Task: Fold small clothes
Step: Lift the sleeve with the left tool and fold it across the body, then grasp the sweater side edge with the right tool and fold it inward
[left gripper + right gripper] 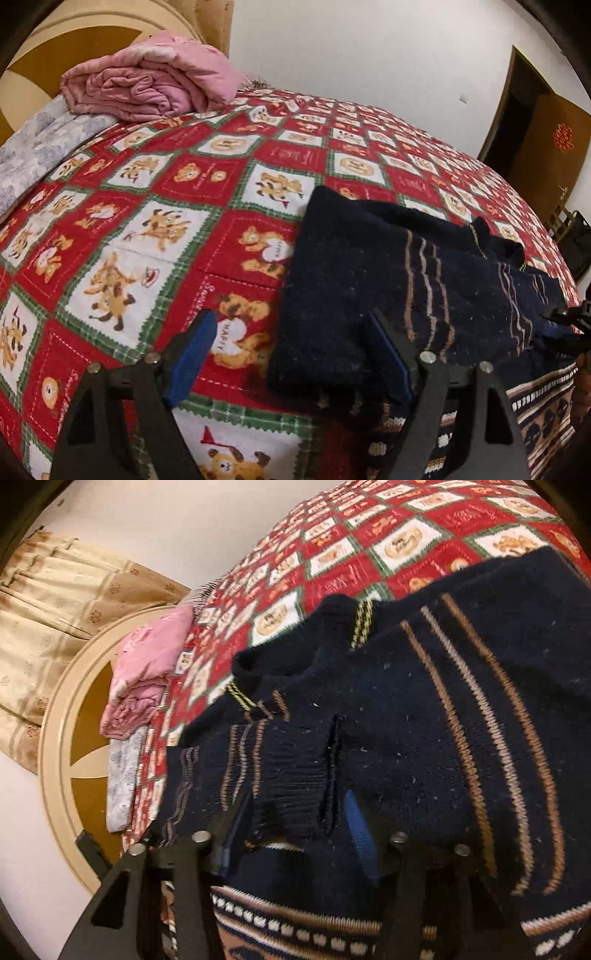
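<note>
A dark navy knitted sweater (369,266) with tan stripes lies folded on the bed's red bear-print quilt (155,192). My left gripper (291,314) hovers open at the sweater's left edge. Its left pad (192,350) is over the quilt and its right pad (391,358) is over the knit, neither pressing. At the far right edge my right gripper (565,321) reaches into the sweater. In the right wrist view the sweater (424,709) fills the frame, and a ribbed sleeve cuff (295,775) sits pinched between the fingers of my right gripper (295,797).
A folded pink blanket (147,85) and a grey-white pillow (40,155) lie by the cream and brown headboard (55,44). A brown door (539,147) stands at the right wall. Beige curtains (48,627) hang beyond the headboard (74,738).
</note>
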`<state>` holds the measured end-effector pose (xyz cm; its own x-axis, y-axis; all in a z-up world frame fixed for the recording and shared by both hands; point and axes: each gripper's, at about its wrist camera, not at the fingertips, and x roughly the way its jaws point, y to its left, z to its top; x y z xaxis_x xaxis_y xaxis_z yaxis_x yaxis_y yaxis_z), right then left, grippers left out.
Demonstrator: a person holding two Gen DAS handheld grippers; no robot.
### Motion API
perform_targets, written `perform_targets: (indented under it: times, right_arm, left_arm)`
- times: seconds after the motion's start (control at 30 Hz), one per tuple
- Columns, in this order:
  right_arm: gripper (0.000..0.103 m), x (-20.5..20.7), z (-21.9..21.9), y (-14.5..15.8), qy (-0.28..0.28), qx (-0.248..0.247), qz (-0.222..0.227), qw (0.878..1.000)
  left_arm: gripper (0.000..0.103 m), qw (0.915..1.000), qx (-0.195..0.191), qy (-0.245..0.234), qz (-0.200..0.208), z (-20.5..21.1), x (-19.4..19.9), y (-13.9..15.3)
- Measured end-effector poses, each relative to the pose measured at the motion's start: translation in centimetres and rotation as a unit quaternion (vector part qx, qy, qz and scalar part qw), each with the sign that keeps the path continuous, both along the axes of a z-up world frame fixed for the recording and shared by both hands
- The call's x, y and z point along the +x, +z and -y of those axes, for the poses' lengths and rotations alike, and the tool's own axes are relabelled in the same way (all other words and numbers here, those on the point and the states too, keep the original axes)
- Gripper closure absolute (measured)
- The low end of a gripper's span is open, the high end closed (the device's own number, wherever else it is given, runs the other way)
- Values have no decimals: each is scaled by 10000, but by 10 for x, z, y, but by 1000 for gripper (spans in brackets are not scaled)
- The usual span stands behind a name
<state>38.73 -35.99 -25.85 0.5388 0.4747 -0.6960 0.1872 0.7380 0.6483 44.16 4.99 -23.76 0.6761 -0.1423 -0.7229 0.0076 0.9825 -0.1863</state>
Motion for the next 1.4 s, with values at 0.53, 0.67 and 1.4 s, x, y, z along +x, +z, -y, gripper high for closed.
perform_targets:
  times: [0.53, 0.67, 1.4]
  right_arm:
    - [97, -1, -7, 44, 187, -907, 593, 9939]
    - [97, -5, 3, 57, 202, -1091, 649, 9917]
    - [97, -28, 81, 66, -344, -1906, 600, 9792]
  left_arm:
    - [18, 9996, 218, -129, 120, 14, -9, 6]
    - [18, 9995, 249, -168, 89, 21, -11, 7]
    - [15, 9959, 483, -726, -223, 73, -23, 10]
